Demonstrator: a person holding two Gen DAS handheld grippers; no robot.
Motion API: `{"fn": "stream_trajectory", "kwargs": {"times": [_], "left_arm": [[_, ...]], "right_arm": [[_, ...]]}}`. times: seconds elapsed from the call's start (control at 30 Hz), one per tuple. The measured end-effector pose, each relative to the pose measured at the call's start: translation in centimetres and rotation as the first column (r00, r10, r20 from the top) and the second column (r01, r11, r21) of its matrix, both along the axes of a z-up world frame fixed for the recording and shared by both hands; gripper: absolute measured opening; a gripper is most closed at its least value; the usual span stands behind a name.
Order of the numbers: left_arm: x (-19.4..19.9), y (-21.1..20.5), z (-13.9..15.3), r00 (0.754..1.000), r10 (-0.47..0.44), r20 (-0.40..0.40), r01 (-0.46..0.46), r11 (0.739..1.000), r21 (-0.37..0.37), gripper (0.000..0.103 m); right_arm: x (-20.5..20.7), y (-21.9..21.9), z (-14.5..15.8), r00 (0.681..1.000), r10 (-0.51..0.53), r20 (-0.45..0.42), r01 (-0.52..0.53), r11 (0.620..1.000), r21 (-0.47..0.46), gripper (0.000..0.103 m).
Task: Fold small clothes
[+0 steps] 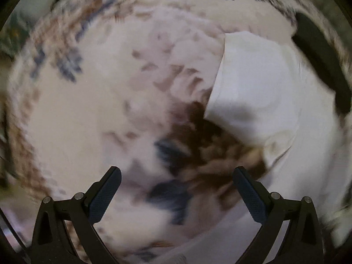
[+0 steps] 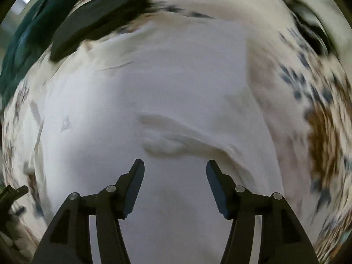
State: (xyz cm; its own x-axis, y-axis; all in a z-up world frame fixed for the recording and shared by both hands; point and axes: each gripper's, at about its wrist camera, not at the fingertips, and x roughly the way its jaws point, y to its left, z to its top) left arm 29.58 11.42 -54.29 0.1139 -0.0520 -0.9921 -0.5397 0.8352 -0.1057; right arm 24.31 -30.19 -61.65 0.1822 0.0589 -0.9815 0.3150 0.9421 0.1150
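Note:
A white garment [image 2: 176,92] lies spread on a patterned cloth surface and fills the middle of the right wrist view, with a raised wrinkle [image 2: 167,140] just ahead of the fingers. My right gripper [image 2: 175,167] is open and empty right over it. In the left wrist view the same white garment [image 1: 259,92] lies at the right, with a straight edge facing left. My left gripper [image 1: 177,173] is open and empty over the patterned cloth, left of the garment. Both views are blurred.
The surface is a cream cloth [image 1: 88,110] with brown and blue patterns. A dark folded item [image 2: 94,17] lies beyond the garment, also seen in the left wrist view [image 1: 321,66]. A dark green cloth [image 2: 28,39] lies at far left.

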Motion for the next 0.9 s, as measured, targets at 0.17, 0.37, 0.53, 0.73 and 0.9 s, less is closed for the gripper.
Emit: {"fn": "stream_trajectory", "kwargs": {"times": [0.17,0.37,0.53,0.73,0.9], "left_arm": [[1.0,2.7,-2.9,0.962,0.269,0.051,-0.234,0.905,-0.356,0.102],[5.3,2.6,-4.2,0.942,0.31,0.126,-0.251,0.904,-0.346,0.045],[7.7,0.2,-0.5,0.95,0.112,0.292,-0.069,0.986,-0.152,0.006],[8.5,-7.7,3.7,0.873,-0.273,0.404,0.261,0.961,0.086,0.006],[6.5,-17.4,3.9,0.738,-0.55,0.391,0.545,0.827,0.134,0.01]], "right_arm": [[-0.5,-1.6,-2.6,0.99,-0.128,-0.063,0.129,0.992,0.007,0.061],[-0.8,-2.6,-4.7,0.965,-0.248,-0.088,0.255,0.964,0.079,0.061],[-0.4,-1.9,-5.2,0.955,-0.284,-0.084,0.291,0.953,0.084,0.061],[-1.0,-3.8,-4.5,0.949,-0.304,-0.087,0.311,0.947,0.085,0.061],[-2.5,-5.8,-3.1,0.949,-0.298,-0.101,0.306,0.949,0.071,0.061]]}}
